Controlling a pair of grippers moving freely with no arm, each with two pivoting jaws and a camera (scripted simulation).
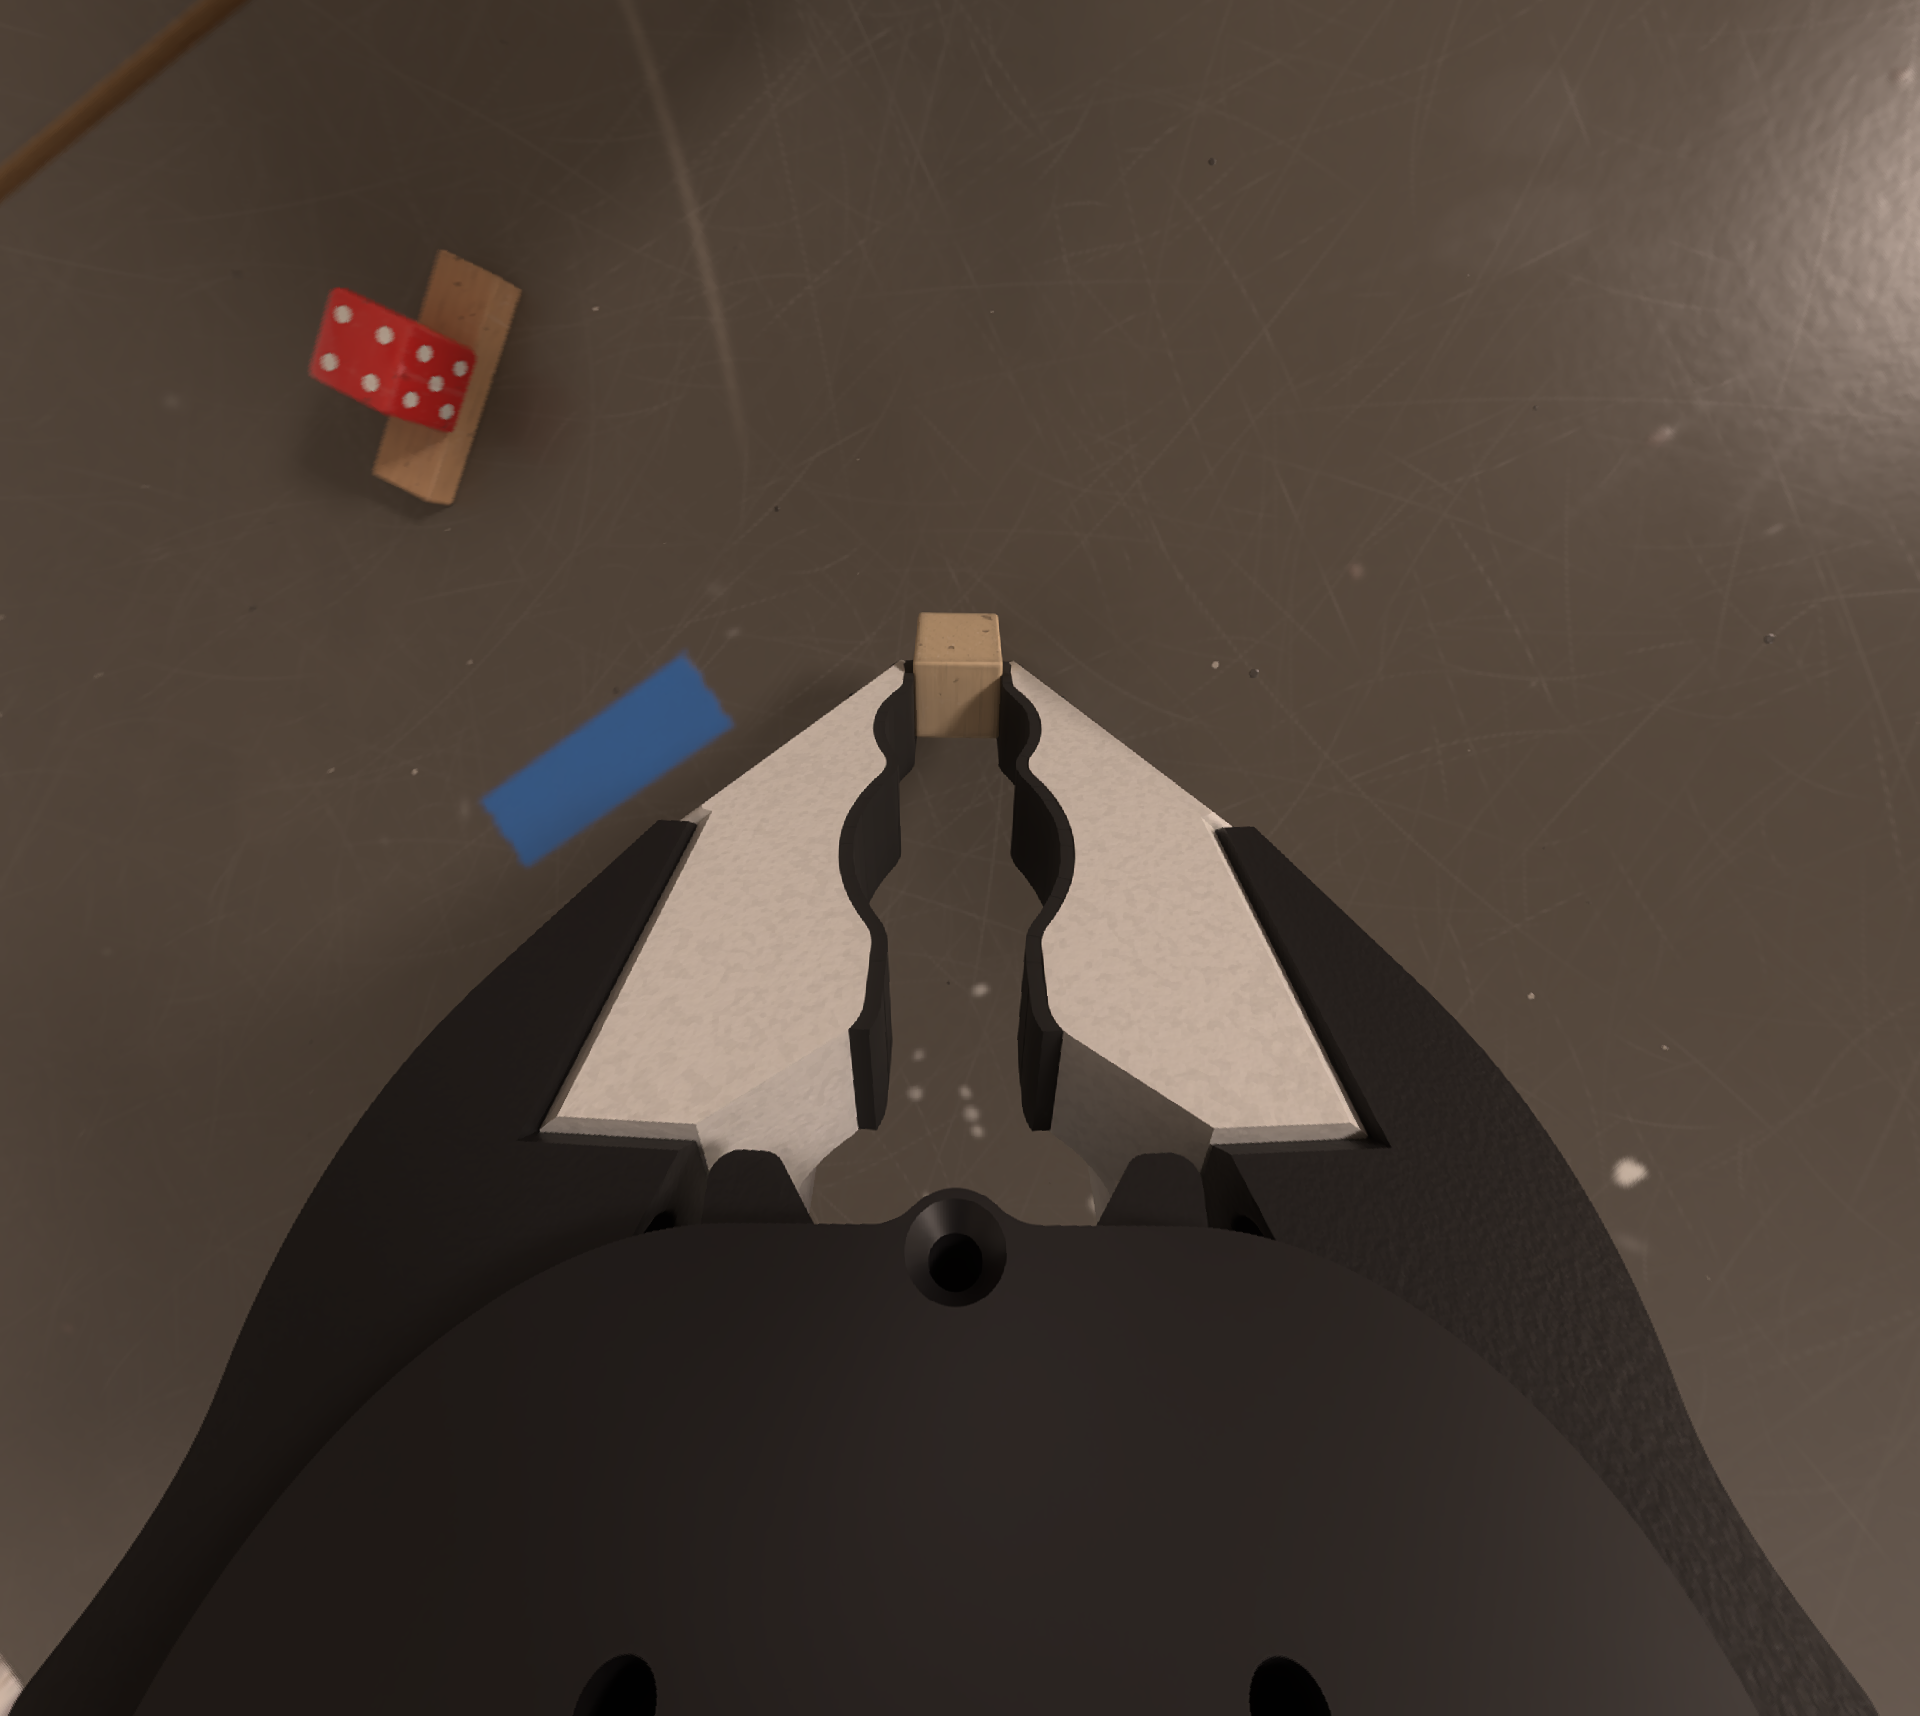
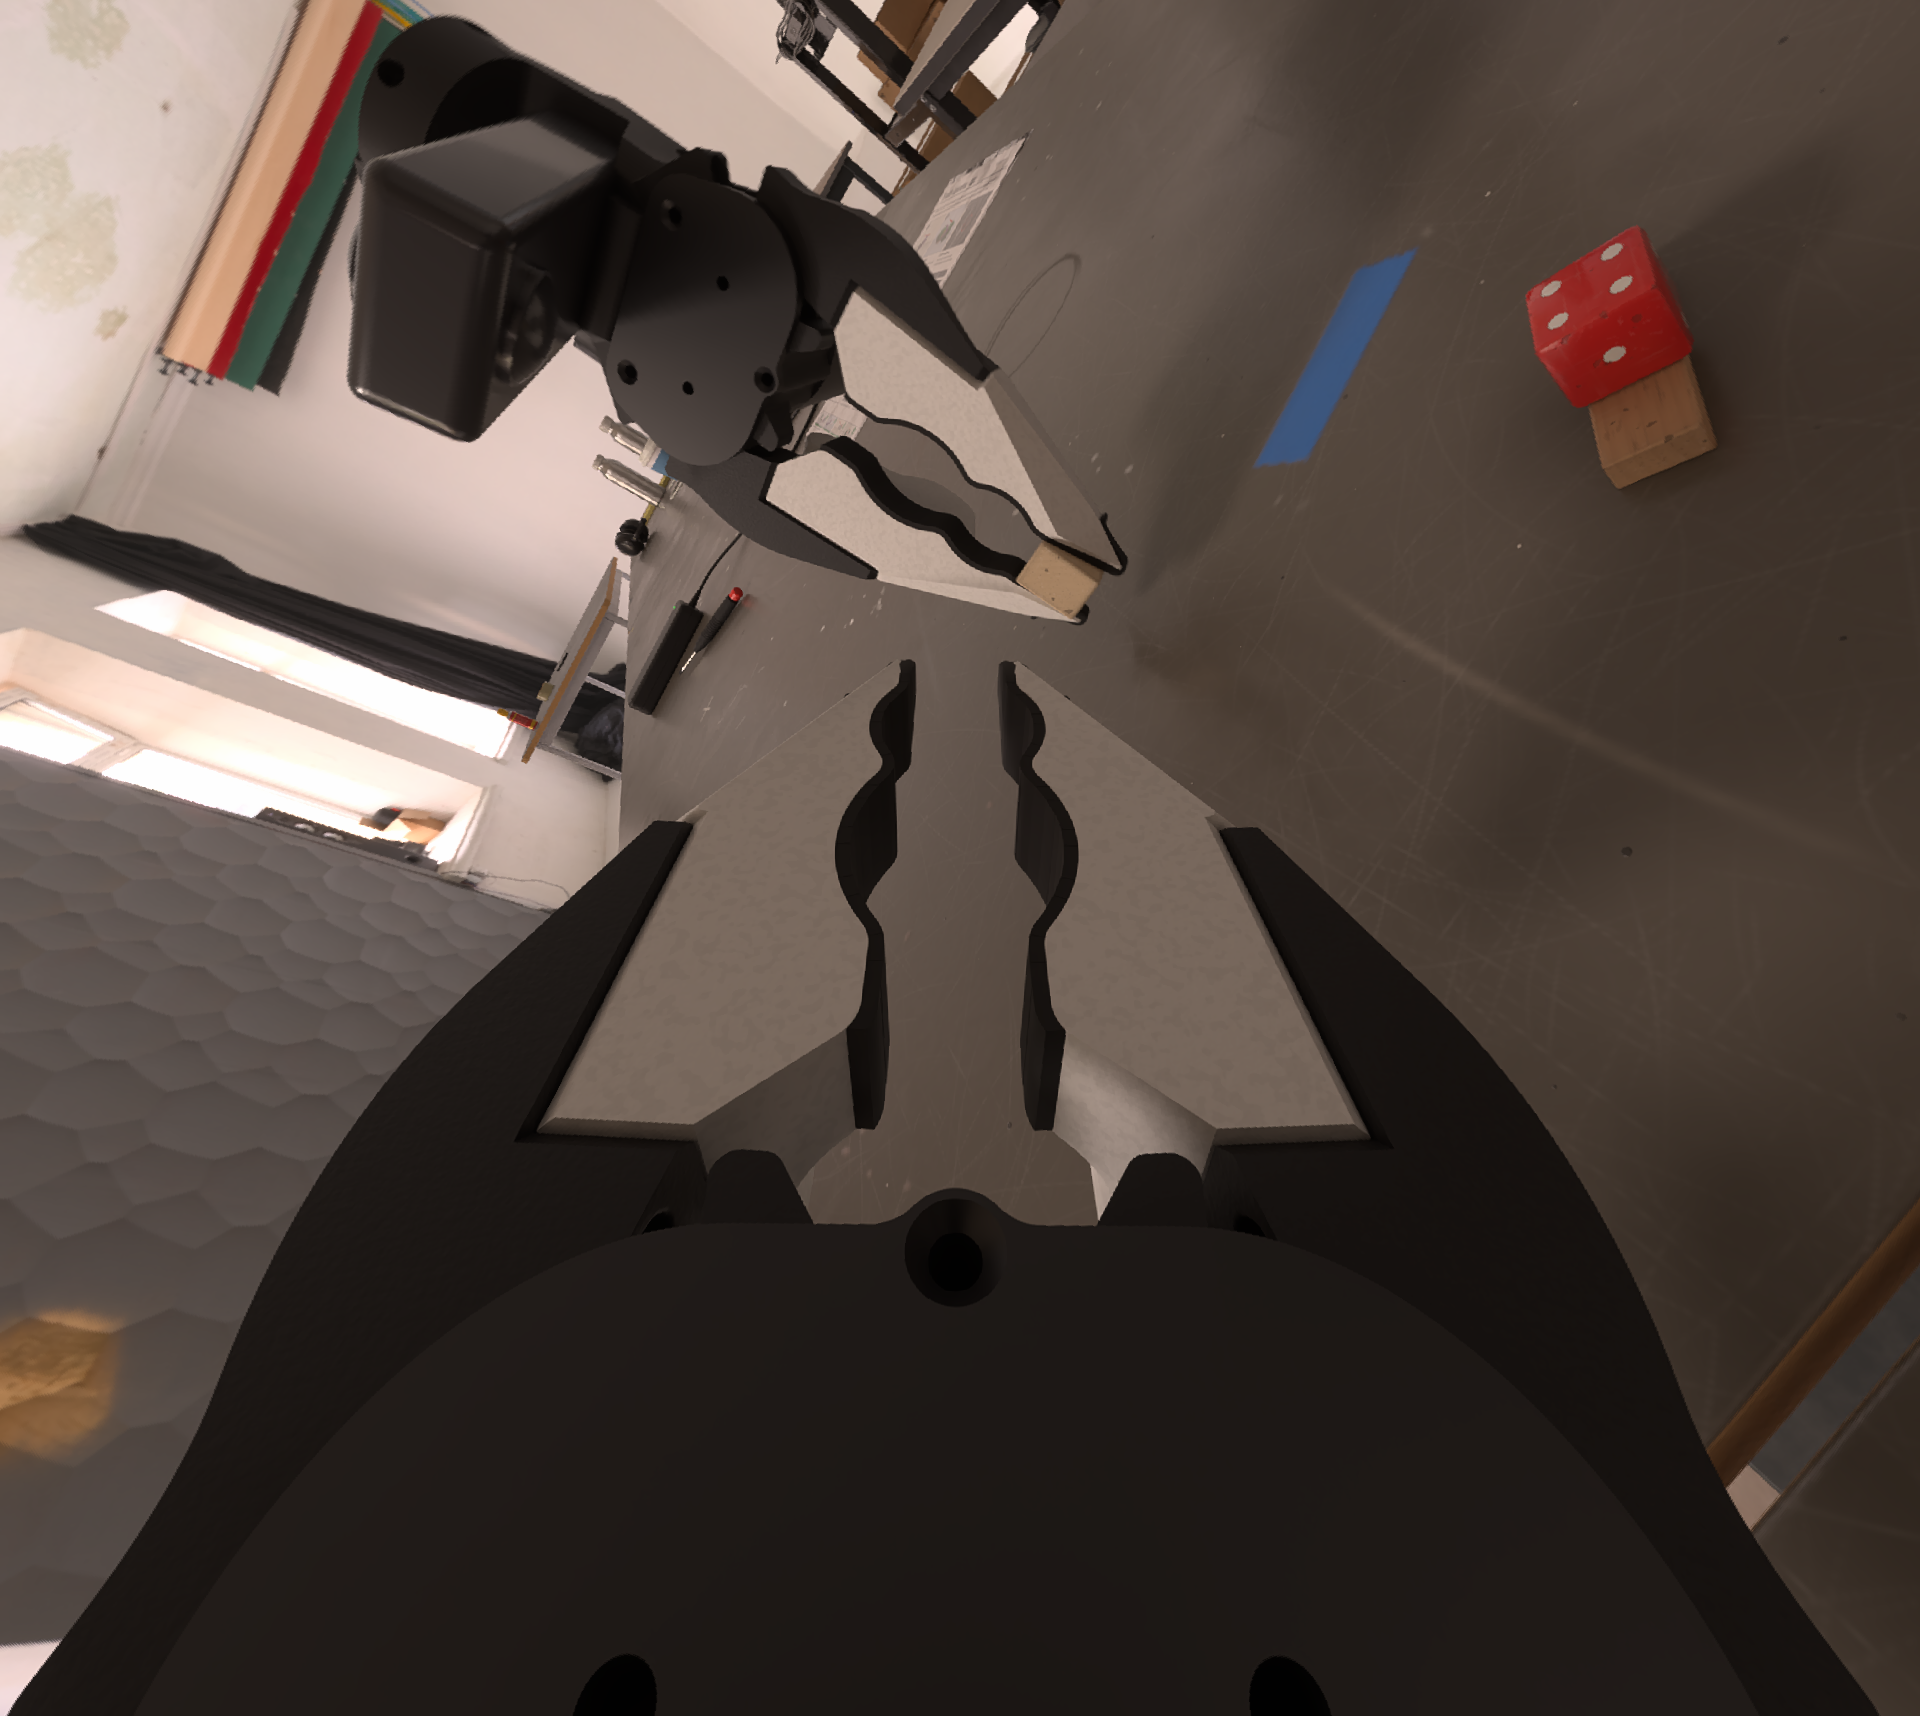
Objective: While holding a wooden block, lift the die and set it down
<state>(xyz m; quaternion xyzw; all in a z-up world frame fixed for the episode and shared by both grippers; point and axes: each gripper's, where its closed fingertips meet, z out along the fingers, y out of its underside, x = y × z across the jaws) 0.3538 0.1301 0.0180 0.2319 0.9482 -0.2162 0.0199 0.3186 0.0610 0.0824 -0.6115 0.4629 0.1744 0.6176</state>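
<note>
Resting on a flat wooden slab [image 1: 449,388] on the table [image 1: 1247,316], the red die [image 1: 390,362] may tumble if nudged. Right gripper [image 2: 956,679] fingers stand apart, empty; left gripper [image 1: 958,679] pinches the wooden block [image 1: 957,674], which could slip.

Die [image 1: 392,358] atop flat block [image 1: 449,378]; tape [image 1: 608,758] nearby.

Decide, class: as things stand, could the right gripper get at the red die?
Probably yes. The right gripper is open and holds nothing, and bare table lies between it and the red die, which sits exposed on a wooden block. The left gripper, shut on a small wooden block, stands off to one side.
</note>
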